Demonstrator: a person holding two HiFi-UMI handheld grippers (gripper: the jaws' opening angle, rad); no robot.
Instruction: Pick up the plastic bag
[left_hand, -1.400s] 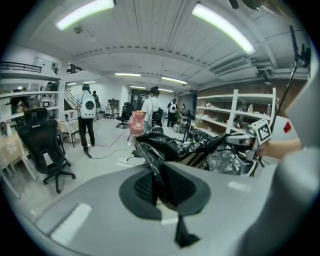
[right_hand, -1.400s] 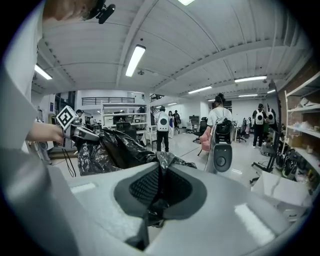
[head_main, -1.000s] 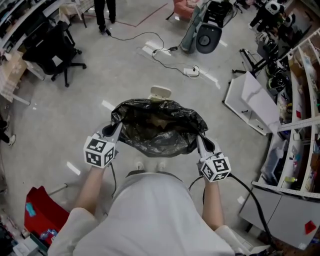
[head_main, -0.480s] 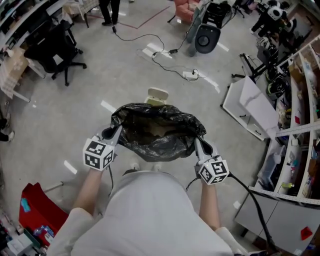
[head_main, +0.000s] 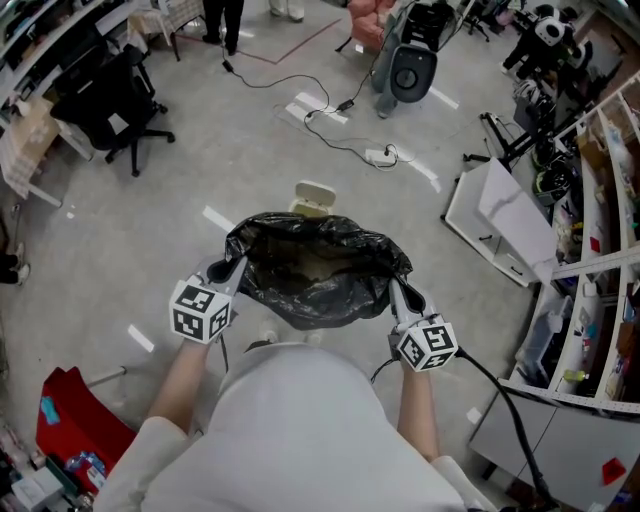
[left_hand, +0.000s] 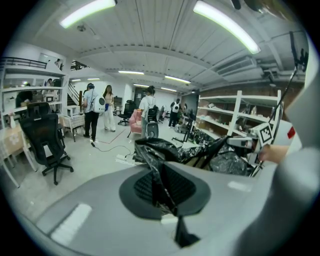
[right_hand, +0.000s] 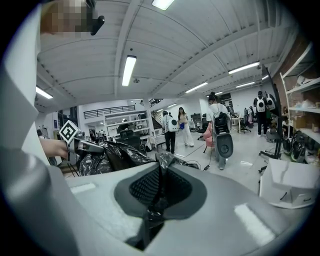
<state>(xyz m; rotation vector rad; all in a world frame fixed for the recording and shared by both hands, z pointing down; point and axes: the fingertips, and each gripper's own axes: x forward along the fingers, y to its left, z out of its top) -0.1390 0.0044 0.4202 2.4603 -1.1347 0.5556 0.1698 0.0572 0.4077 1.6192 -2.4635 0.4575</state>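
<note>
– holding the black plastic bag (head_main: 318, 275) up, are they?
– yes. it hangs just in front of the person's body, its mouth stretched wide between the two grippers. something brownish shows inside. whether its bottom touches the floor (head_main: 200, 180) i can't tell.
– the left gripper (head_main: 228, 268)?
– jaws closed on the bag's left rim. in the left gripper view a fold of black film runs up, pinched between the pads.
– and the right gripper (head_main: 396, 288)?
– the same on the right rim: jaws clamped together with crumpled film squeezed between them.
– what's around it?
– grey floor. a small white lidded box (head_main: 313, 197) lies just beyond the bag. farther off there's a power strip (head_main: 378, 154) on a black cable. a black office chair (head_main: 105, 100) stands at the upper left and a red bin (head_main: 85, 420) sits at the lower left. shelves (head_main: 600, 230) run along the right, and people (left_hand: 91, 107) stand at the far end of the room.
</note>
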